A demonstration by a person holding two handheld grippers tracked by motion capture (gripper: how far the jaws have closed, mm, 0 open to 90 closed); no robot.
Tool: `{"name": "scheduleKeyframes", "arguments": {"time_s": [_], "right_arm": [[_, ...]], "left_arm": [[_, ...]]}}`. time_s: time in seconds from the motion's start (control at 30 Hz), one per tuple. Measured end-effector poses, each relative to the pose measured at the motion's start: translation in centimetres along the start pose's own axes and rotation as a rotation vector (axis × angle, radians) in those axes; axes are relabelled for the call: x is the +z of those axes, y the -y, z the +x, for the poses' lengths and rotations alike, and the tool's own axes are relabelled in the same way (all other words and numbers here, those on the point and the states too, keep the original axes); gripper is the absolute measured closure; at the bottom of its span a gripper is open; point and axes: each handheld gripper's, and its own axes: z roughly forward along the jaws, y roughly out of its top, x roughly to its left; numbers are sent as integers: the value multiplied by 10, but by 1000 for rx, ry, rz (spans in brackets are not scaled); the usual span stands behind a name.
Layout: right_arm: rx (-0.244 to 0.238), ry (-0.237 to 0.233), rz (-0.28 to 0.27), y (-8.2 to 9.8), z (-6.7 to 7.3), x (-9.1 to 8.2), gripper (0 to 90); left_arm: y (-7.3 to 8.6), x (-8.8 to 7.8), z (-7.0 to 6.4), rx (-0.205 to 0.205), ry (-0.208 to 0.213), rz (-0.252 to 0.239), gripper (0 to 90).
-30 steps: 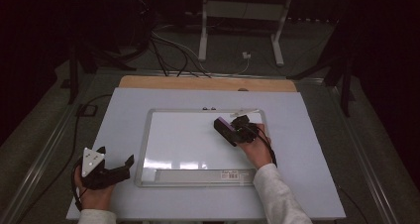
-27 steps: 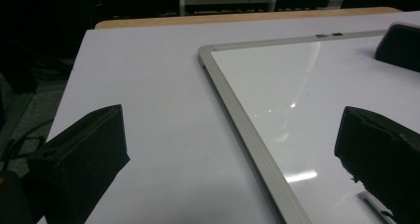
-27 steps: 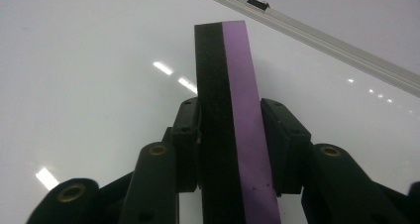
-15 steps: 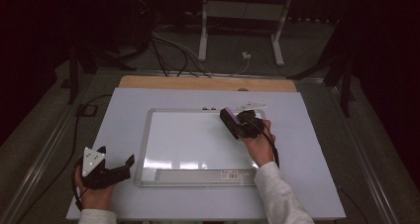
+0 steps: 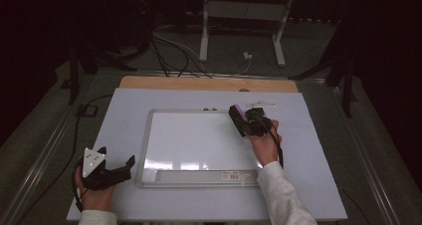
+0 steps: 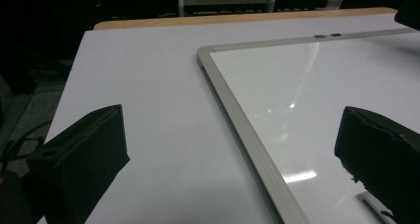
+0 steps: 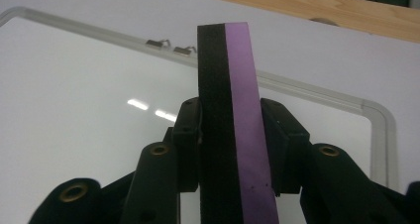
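Note:
A whiteboard (image 5: 149,150) with a silver frame lies flat in the middle of the white table; its surface looks clean. My right gripper (image 5: 244,119) hovers over the board's far right corner, shut on a black and purple eraser block (image 5: 237,116). In the right gripper view the eraser (image 7: 230,120) stands upright between the two pads (image 7: 189,135), black side left, purple side right. My left gripper (image 5: 117,161) rests near the table's front left, just left of the board's frame (image 6: 237,120). Its jaws stand wide apart with nothing between them.
The white table top (image 5: 124,105) ends in a wooden strip (image 5: 199,83) at the far edge. Two small clips (image 5: 210,108) sit on the board's far frame. A barcode label (image 5: 232,175) marks the board's near tray. Cables and a metal stand (image 5: 204,26) lie on the floor beyond.
My right gripper has moved with the eraser toward the far right corner of the board and risen a little. The left gripper has stayed where it was.

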Motion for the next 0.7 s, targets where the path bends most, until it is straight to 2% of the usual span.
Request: {"name": "scheduleKeyframes", "arguments": {"time_s": [0.37, 0.7], "right_arm": [[58, 42, 11, 1, -16, -1, 638], [107, 106, 18, 0, -36, -2, 637]], "left_arm": [[0, 0, -1, 5, 2, 2, 8], [0, 0, -1, 4, 1, 2, 8]]}}
